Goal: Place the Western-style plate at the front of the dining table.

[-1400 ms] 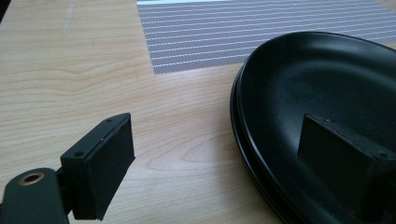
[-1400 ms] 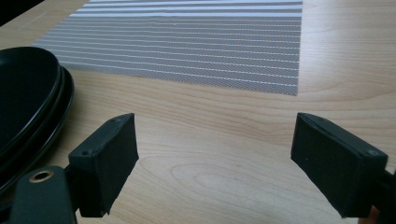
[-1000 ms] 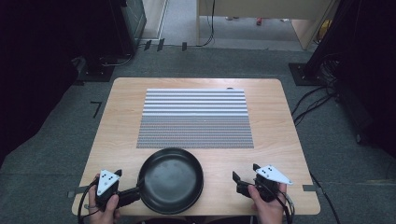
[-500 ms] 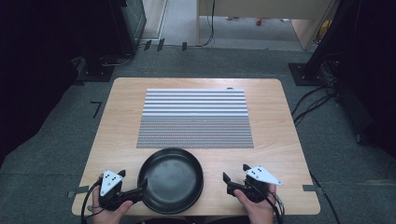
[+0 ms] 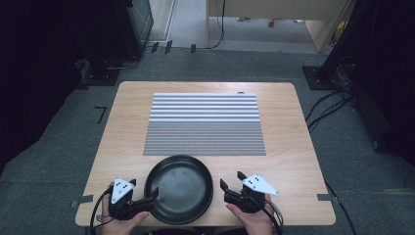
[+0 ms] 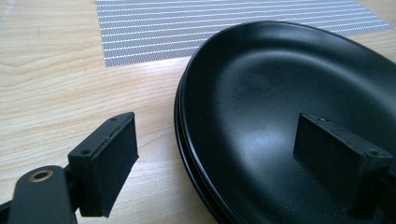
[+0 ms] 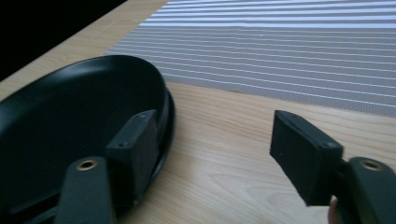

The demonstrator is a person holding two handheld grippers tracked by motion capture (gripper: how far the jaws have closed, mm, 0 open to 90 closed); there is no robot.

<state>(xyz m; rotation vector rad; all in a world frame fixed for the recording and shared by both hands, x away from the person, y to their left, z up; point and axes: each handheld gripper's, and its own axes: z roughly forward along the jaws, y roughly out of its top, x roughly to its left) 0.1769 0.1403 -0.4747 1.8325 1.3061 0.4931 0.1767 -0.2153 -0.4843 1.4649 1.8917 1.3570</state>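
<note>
Both grippers bracket the black pan [image 5: 179, 190] at the desk's [image 5: 293, 161] near edge — left gripper [image 5: 147, 199] and right gripper [image 5: 224, 188] open astride its rim, the right's jaws just closing. Next, I judge — pinch, then lift evenly.

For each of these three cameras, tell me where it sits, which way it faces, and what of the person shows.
High view: above the person's side, facing forward and down on the table, striped mat and black pan; both hands show, with the left hand-held gripper and right hand-held gripper.
Left gripper view: rides the left hand-held gripper, whose open jaws straddle the pan's rim.
Right gripper view: rides the right hand-held gripper, jaws apart and just closing, one over the pan's edge.
Shared: all three show the pan and mat.
</note>
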